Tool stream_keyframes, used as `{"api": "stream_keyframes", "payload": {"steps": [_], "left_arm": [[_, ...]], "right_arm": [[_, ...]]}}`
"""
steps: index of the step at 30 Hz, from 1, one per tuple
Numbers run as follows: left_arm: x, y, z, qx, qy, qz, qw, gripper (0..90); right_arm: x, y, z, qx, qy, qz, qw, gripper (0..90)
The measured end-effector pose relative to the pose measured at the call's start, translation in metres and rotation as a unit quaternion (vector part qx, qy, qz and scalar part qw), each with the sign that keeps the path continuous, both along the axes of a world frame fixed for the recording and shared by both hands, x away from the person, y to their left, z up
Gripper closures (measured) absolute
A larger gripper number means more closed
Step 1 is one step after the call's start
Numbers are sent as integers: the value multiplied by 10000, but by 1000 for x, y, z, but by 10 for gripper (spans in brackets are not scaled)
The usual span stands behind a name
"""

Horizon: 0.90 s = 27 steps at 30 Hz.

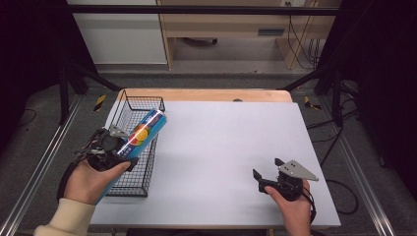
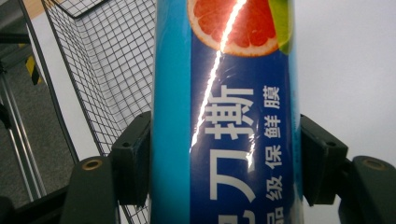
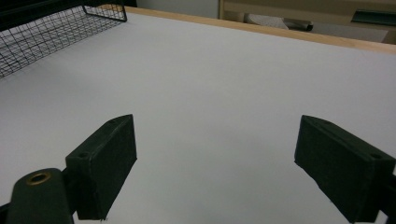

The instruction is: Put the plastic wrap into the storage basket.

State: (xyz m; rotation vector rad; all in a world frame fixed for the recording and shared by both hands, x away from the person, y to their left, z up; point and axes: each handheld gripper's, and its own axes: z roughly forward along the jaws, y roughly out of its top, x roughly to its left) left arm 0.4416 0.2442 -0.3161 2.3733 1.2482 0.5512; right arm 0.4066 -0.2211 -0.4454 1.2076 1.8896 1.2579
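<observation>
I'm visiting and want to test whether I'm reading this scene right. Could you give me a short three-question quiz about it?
1. True or false: the left gripper is clamped on the blue box.
2. Where is the wire basket? A) at the table's left edge B) at the table's right edge C) on the floor
3. What do the right gripper's jaws hold?

Key:
1. True; both jaws press its sides.
2. A.
3. Nothing; they stand apart over the bare white table.
</observation>
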Motion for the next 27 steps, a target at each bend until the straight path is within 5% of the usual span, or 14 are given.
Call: {"api": "stream_keyframes", "payload": {"steps": [19,27], "left_arm": [[20,16,-12,55,330,502,9982,322],[28,11,-20,284,578,602,9961,322]], "right_arm": [[-2,-1,-2,17,67,-27,10000,130],[-3,-1,0,64,43,113,9999,129]]}}
